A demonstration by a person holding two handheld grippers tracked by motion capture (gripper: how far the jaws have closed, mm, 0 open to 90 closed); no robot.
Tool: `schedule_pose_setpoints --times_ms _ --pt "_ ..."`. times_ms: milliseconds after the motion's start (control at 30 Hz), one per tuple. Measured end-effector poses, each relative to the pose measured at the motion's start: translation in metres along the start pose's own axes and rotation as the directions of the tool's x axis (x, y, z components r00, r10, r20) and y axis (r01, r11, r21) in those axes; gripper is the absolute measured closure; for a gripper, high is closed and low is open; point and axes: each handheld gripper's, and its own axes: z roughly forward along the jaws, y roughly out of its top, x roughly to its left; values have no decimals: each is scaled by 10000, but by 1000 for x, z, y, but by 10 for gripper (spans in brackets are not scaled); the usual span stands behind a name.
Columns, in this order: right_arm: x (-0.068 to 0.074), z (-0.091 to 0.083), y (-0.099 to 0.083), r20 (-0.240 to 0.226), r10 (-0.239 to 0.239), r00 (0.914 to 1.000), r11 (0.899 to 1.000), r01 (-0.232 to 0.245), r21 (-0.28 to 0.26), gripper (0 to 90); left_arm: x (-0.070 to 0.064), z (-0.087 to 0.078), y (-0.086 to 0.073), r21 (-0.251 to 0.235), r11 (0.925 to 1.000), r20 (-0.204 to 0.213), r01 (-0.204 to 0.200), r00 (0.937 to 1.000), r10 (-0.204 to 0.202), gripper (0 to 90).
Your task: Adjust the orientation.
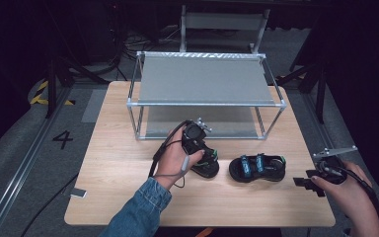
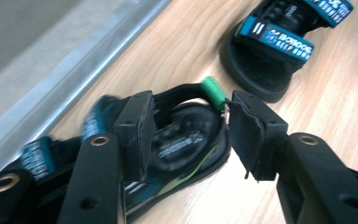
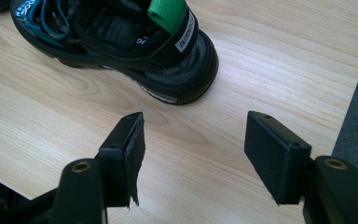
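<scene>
My left gripper [image 2: 189, 135] spread over the first sandal [image 2: 186, 140] – ungrasped; right gripper [image 3: 193, 154] spread, idle; rack [image 1: 202, 79] unfilled.

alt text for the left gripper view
The left gripper, jaws open, straddles the heel strap of a black sandal with a green pull tab on the light wooden table. A second black sandal with blue straps lies beyond.

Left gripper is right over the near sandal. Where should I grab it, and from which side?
Take the left sandal by its heel strap with the green tab, coming down from above. The strap arches clear of the footbed, and the left gripper jaws already stand open on either side of it.
</scene>
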Motion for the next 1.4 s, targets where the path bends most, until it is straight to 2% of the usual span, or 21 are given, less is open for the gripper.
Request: schedule_pose_setpoints --times_ms 133,200,333,400,567,800,1033,1167,1333,1400 --pt "0 0 0 -28 -32 10000 10000 32 0 388 -4 10 4 196 9998 177 -90 9998 87 546" --pt "1 0 0 -25 -36 10000 10000 36 -10 389 -6 14 5 167 9997 169 -165 9997 162 596" --pt "0 -1 0 -6 -62 10000 10000 62 -41 388 -7 18 4 90 9998 307 -154 9994 151 815" --pt "0 -1 0 -3 -42 10000 10000 42 -41 388 -8 16 3 139 9998 320 -145 9994 141 864" --pt "0 -1 1 23 -60 10000 10000 60 -33 389 -15 5 -1 280 9984 259 -492 9985 485 876" --pt "1 1 3 9 -161 9999 9999 161 -24 389 -23 -21 -26 416 9977 452 -539 9976 520 876" --pt "4 2 6 69 -217 9997 9997 217 -114 389 -26 -44 -48 1097 9919 244 -640 9978 617 875" --pt "4 4 6 68 -206 9998 9998 206 -68 388 -25 -47 -53 1301 9894 286 -642 9977 610 874" --pt "4 4 7 124 -208 9997 9996 211 -201 389 -22 -44 -55 1535 9860 646 -645 9964 552 864" --pt "3 4 6 137 -191 9997 9995 194 -244 389 -21 -43 -55 1577 9859 754 -560 9962 446 821"
